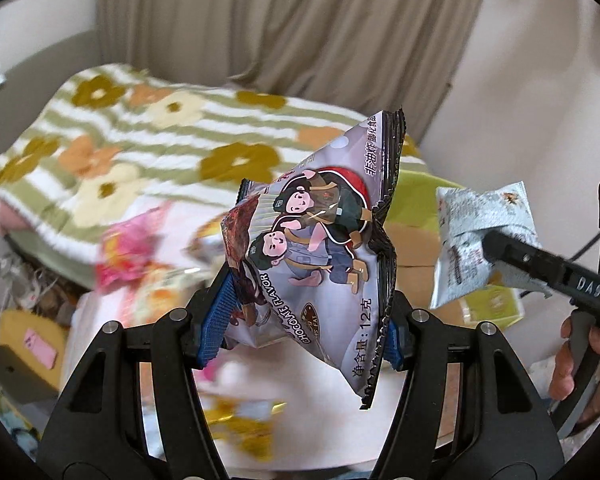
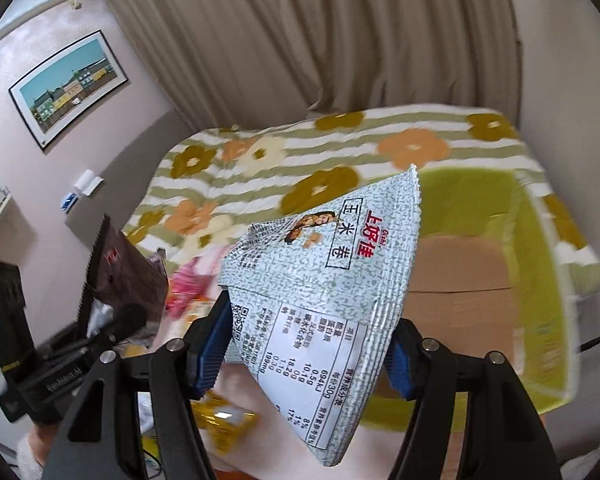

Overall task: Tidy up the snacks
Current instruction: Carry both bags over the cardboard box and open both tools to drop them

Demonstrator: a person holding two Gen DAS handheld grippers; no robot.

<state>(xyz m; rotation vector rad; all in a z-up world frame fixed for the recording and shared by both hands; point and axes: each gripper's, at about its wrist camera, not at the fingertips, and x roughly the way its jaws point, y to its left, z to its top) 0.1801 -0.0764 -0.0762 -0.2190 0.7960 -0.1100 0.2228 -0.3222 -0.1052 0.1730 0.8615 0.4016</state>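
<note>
Tilting steeply downward, the left hand-held gripper (image 1: 300,336) clenches a purple chocolate-flavour foil snack packet (image 1: 320,248). The right hand-held gripper (image 2: 308,344), likewise tilted, grasps a pale speckled corn-roll packet (image 2: 320,280) above the green-walled cardboard box (image 2: 540,280), its rim just beside.

Chocolate snack packet (image 1: 320,248): purple-grey, cartoon figures, crumpling, hanging tilted in the air above the table.
Corn snack packet (image 2: 324,280): pale speckled blue-grey, nutrition panel showing, tilting, hanging above the green box (image 2: 540,280).

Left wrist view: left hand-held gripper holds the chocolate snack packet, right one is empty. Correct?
Not quite. The left hand-held gripper does hold the chocolate snack packet, but the right hand-held gripper is not empty: the right wrist view shows it clamping a pale corn-roll packet.
</note>
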